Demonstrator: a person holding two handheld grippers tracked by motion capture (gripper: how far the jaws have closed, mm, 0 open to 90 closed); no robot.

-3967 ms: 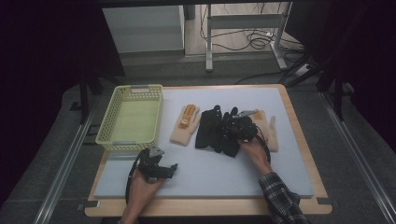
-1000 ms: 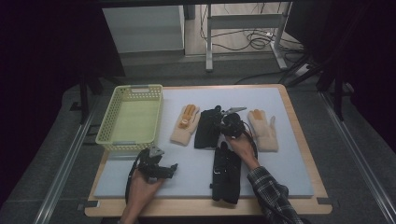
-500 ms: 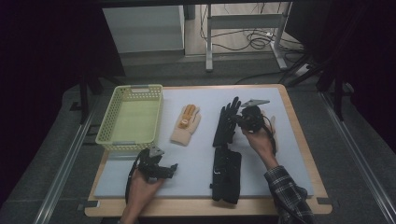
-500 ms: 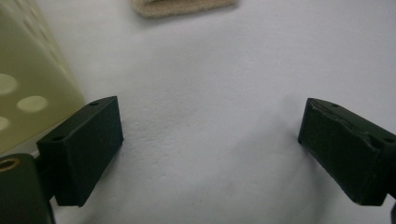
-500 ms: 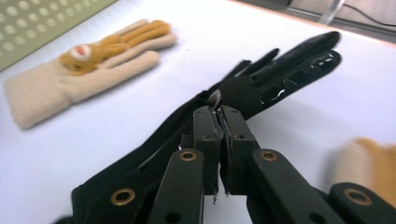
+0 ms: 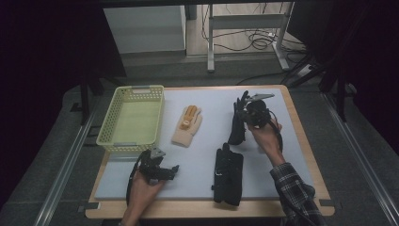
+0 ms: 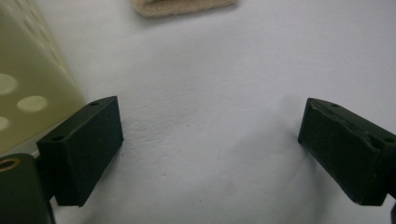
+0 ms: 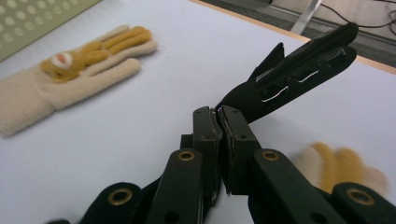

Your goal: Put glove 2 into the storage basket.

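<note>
A black glove [image 6: 237, 123] is being gripped and lifted off the mat's far right side by the closed right gripper [image 6: 245, 114], its mate [image 6: 228, 175] already laid near the front edge, while the left gripper [image 6: 165, 172], wide open, is being rested on the mat, both cream gloves apparently remaining unsorted.

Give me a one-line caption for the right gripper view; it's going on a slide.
Right gripper shut on a black glove, lifting it above the white mat, a cream-and-orange glove lying beyond.
</note>
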